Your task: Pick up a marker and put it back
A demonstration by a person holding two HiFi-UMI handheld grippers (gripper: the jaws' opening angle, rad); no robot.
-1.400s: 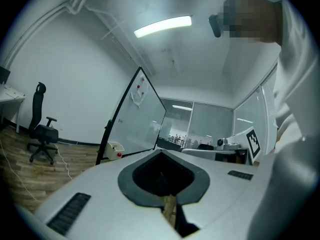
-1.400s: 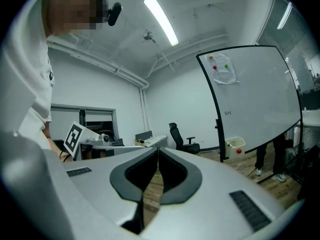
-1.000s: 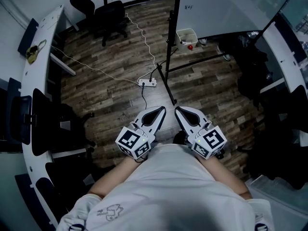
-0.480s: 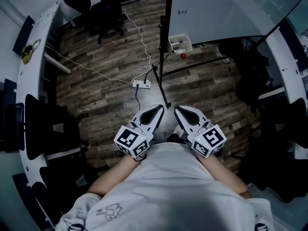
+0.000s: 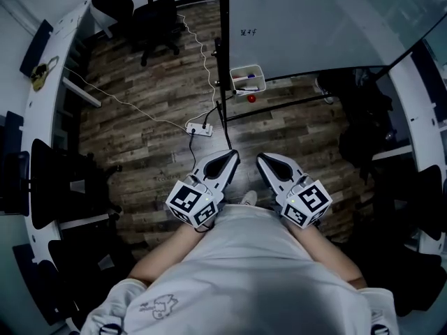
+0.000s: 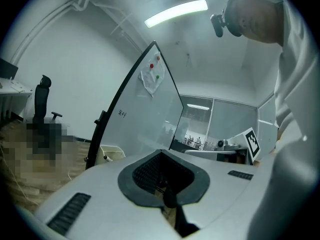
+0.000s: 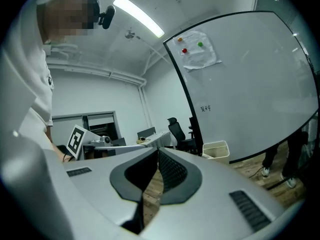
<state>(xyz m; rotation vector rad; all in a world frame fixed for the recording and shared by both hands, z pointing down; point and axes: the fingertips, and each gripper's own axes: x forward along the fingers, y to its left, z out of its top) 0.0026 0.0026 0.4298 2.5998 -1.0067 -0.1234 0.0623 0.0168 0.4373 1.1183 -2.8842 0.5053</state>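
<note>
A small white tray (image 5: 248, 79) hangs at the foot of the whiteboard (image 5: 314, 19) and holds markers (image 5: 244, 88) too small to tell apart. A red round object (image 5: 251, 98) sits just below it. My left gripper (image 5: 230, 157) and right gripper (image 5: 262, 158) are held side by side in front of my body, well short of the tray, pointing level toward the board. Both are shut with nothing between the jaws. The tray also shows in the left gripper view (image 6: 111, 153) and the right gripper view (image 7: 216, 149), far beyond the closed jaws.
The whiteboard's black stand legs (image 5: 279, 105) spread across the wooden floor. A power strip (image 5: 198, 128) with cables lies left of them. Office chairs (image 5: 157, 16) stand at the back left. A curved white desk (image 5: 42, 117) runs along the left, another desk (image 5: 419, 103) along the right.
The whiteboard, tray and stand have drawn nearer and slid left in the head view as I walk toward them. Both grippers stay shut and side by side.
</note>
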